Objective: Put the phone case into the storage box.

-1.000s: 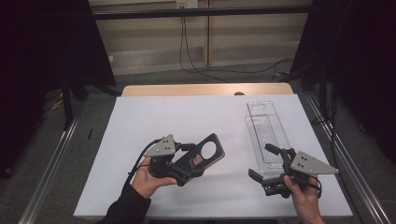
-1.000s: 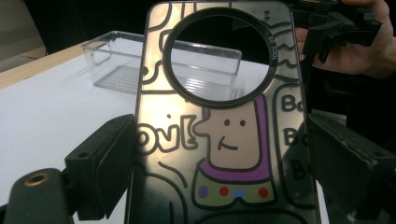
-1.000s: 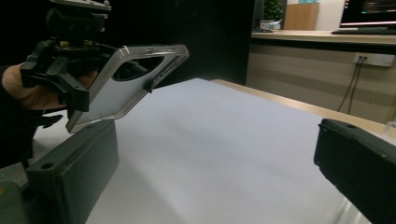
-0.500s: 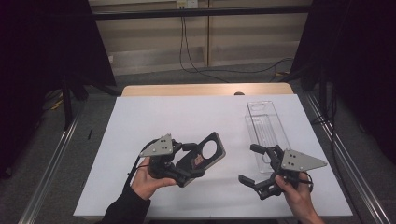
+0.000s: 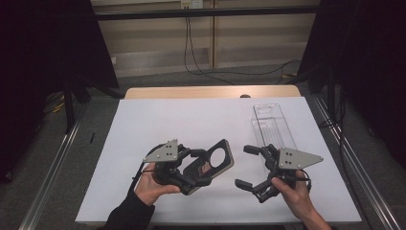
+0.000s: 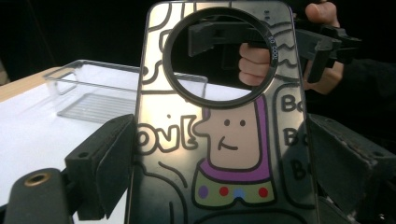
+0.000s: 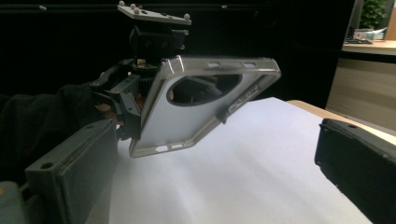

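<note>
My left gripper is shut on a dark phone case with a large round hole, held tilted just above the white table. In the left gripper view the case stands between the jaws, showing a cartoon figure with a purple collar. My right gripper is open just right of the case, with nothing between its jaws, which face it. In the right gripper view the case hangs ahead, its pale inner side toward me, held by the left gripper.
A clear plastic tray lies at the table's right, behind the right gripper; it also sits at the left in the left gripper view as the tray. Metal rails run along both sides of the table. Cables hang at the back.
My right gripper has swung left, away from the clear tray, and now points its open jaws at the case. The left gripper has barely moved.
</note>
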The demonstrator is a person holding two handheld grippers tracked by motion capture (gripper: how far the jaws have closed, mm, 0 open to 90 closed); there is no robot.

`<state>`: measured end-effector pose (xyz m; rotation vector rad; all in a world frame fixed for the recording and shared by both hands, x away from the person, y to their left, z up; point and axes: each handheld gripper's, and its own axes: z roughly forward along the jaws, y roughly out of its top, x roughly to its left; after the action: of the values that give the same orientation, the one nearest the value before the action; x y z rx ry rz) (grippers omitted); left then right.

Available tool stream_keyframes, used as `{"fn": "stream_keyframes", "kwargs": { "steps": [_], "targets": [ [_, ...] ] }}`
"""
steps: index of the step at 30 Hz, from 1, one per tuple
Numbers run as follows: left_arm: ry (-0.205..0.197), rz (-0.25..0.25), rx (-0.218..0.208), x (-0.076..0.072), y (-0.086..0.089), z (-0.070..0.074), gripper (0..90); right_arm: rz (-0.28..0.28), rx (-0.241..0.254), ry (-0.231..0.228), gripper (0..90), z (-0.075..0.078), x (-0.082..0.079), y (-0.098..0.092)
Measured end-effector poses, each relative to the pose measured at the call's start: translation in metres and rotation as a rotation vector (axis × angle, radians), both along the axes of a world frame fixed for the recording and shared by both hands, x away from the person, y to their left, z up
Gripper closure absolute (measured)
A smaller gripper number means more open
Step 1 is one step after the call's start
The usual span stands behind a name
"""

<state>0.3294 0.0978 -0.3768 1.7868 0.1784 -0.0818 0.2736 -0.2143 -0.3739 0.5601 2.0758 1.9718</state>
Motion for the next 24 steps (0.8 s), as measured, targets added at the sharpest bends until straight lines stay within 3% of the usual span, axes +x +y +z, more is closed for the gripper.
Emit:
{"fn": "stream_keyframes", "kwargs": {
  "steps": [6, 24],
  "targets": [
    [0.023, -0.005, -0.016, 0.001, -0.002, -0.001, 12.3, 0.042, 0.016, -0.002, 0.0, 0.000, 0.003, 0.002],
    [0.005, -0.054, -0.004, -0.004, -0.009, 0.001, 12.3, 0.157, -0.016, 0.032, 0.7, 0.002, 0.016, 0.009]
  ]
}}
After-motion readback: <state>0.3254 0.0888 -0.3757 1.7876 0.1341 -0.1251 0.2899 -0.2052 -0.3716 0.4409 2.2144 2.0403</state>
